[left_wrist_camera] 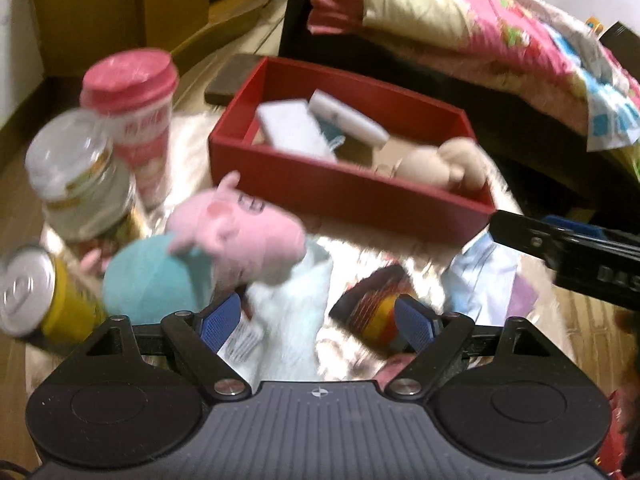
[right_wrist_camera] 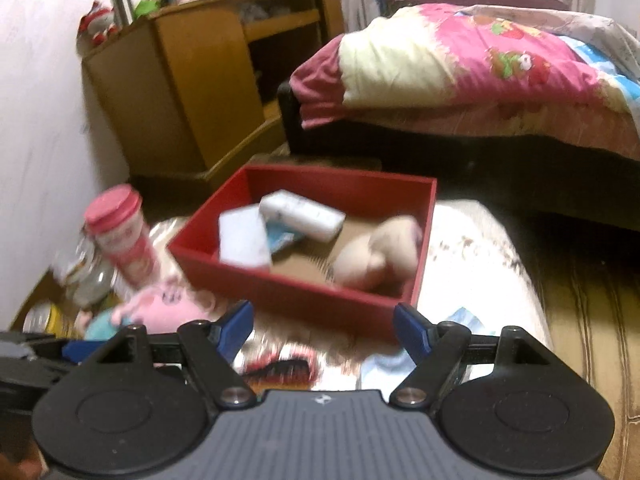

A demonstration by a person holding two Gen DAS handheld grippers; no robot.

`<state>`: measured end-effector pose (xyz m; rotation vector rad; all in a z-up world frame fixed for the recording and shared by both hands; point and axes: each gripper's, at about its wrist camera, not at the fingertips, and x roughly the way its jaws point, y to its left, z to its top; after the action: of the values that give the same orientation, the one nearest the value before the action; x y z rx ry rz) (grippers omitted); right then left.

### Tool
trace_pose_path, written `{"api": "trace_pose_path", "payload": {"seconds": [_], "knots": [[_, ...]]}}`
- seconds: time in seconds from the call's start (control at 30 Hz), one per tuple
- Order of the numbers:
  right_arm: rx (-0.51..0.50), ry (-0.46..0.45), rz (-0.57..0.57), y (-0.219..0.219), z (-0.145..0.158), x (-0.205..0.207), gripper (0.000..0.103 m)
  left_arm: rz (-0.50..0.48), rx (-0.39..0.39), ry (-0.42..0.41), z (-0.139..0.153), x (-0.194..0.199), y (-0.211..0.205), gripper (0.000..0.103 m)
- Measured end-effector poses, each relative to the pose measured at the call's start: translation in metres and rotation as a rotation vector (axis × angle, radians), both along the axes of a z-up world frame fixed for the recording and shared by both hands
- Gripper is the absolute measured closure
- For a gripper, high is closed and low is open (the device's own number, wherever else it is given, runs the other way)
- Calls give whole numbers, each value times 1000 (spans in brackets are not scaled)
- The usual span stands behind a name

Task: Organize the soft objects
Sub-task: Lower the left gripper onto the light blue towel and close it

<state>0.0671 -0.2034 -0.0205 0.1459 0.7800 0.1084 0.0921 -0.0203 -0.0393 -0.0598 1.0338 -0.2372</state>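
Both views motion-blurred. Red box (left_wrist_camera: 320, 196) sits on a pale fluffy surface (left_wrist_camera: 192, 148); inside it: one beige plush toy (left_wrist_camera: 440, 164) at the near right corner and two white rectangular packs (left_wrist_camera: 292, 124), with a teal item partly under them, not identifiable. Outside the box, to its left: one pink pig plush (left_wrist_camera: 240, 232) lying against one teal plush (left_wrist_camera: 156, 280), both just ahead of the left gripper's left finger. One white furry cloth (left_wrist_camera: 288, 300) lies between the left gripper (left_wrist_camera: 320, 320) fingers, not pinched; jaws wide, nothing held. Right gripper (right_wrist_camera: 324, 330) jaws also apart and empty, hovering just short of the box's near wall. Clutter crowding the pig on the left: one pink-lidded cup (left_wrist_camera: 136, 112), one clear jar (left_wrist_camera: 80, 176), one yellow can (left_wrist_camera: 36, 292) on its side. One dark red-yellow packet (left_wrist_camera: 372, 300) and pale blue cloth (left_wrist_camera: 480, 276) lie near the left gripper's right finger. Only the right wrist view shows the wooden cabinet (right_wrist_camera: 180, 92) with a steel flask (right_wrist_camera: 122, 2) on top; both show the bed with the pink quilt (right_wrist_camera: 500, 64).
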Motion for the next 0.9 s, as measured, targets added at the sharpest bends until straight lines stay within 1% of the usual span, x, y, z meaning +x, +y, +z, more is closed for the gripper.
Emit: {"api": "trace_pose_path", "payload": {"seconds": [0.1,0.17,0.27,0.33,0.4,0.47,0.5,0.53,0.57,0.67,0.73,0.8,0.9], "knots": [[15,22,23,5,-4,-14,49,14,3,56,-17,-3,2,21],[27,43,42,10,-6,-22,49,15,21,90,-32,-5,0,22],[25,58,74,19,-9,-35,49,1,67,114,-47,-9,-4,22],[27,58,86,22,-9,-43,49,10,62,128,-53,-7,-3,23],[33,67,96,25,-10,-46,49,24,43,146,-58,-6,1,29],[36,85,109,27,-13,-48,49,40,53,143,-58,-8,3,49],[32,92,113,29,-14,-48,49,46,63,139,-58,-9,5,55],[25,96,117,30,-16,-48,49,51,65,141,-58,-9,7,70],[19,99,121,31,-17,-48,49,57,56,149,-57,-9,10,81],[17,121,132,33,-21,-47,49,89,8,174,-53,-12,22,91],[16,153,141,36,-26,-45,49,90,15,183,-52,-15,24,96],[14,178,151,40,-32,-45,49,101,9,178,-48,-19,26,97],[-1,210,171,47,-40,-43,49,107,-40,176,-35,-26,33,98]]}}
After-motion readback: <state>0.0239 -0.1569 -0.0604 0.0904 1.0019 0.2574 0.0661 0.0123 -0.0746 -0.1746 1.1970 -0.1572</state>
